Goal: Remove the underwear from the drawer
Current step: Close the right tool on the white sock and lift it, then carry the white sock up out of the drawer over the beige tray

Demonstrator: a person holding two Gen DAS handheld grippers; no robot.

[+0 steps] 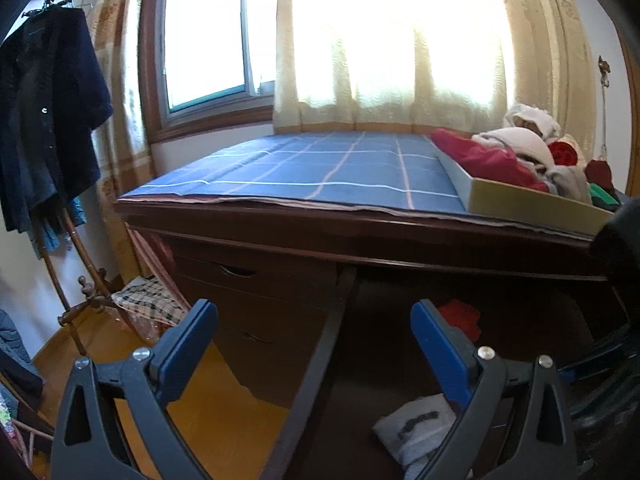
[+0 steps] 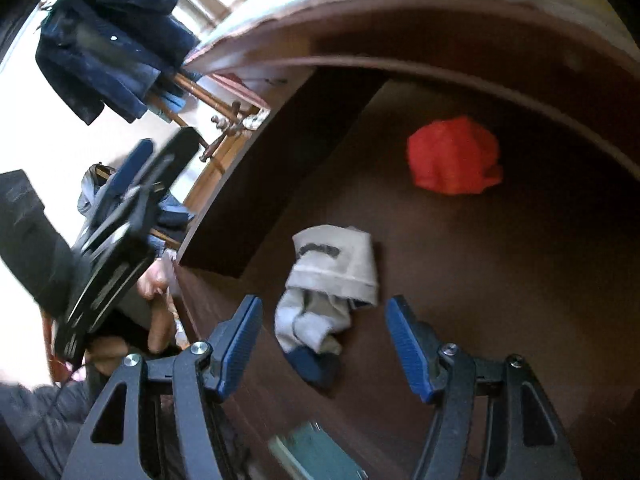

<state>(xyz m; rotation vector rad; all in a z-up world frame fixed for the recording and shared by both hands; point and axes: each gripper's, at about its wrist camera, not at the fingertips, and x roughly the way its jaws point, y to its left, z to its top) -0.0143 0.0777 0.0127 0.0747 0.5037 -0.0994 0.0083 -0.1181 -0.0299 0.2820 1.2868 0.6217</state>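
While the drawer [image 2: 460, 280] stands pulled out under the worktop [image 1: 320, 216], right tool [image 2: 324, 344] hangs over it, fingers apart, nothing between the pads. Grey-white underwear [image 2: 332, 268] lies crumpled on the drawer floor just ahead of the fingertips, near the left wall. Red underwear [image 2: 454, 156] sits further back, well apart, bare floor around it. Left tool [image 1: 314, 340] also apart and empty, beside the drawer's left edge.
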